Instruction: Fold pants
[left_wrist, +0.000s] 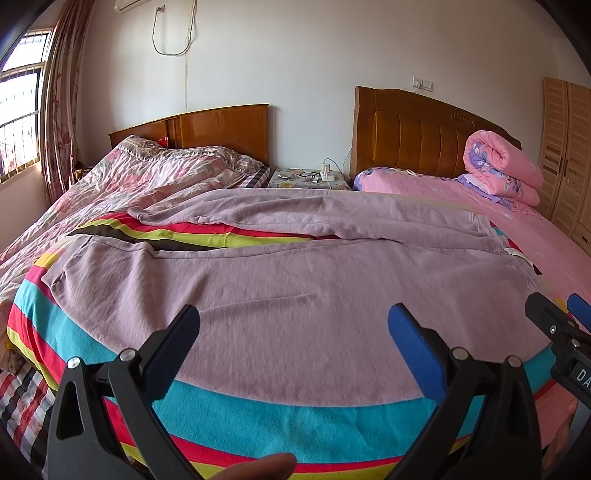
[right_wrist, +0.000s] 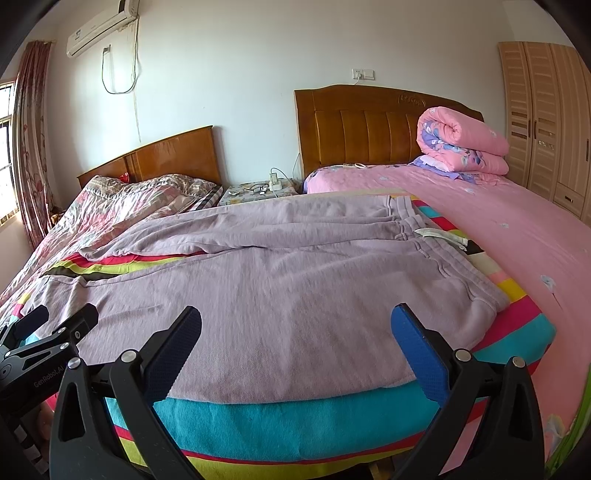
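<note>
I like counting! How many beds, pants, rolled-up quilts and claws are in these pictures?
Beds: 2, a flowery bed and a pink bed
Pants: 1, purple pants
Rolled-up quilts: 1, pink quilt
Claws: 2, left claw and right claw, both open
Total: 6

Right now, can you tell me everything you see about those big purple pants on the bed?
The soft lilac sweatpants look like thick fleecy cotton. They lie spread flat, unfolded, on a bright striped blanket across the bed. The ribbed waistband with a whitish drawstring is at the right; the two legs stretch left, splitting apart so stripes show between them. The far leg is wrinkled. Both the left gripper and the right gripper hover open over the near edge, holding nothing.
</note>
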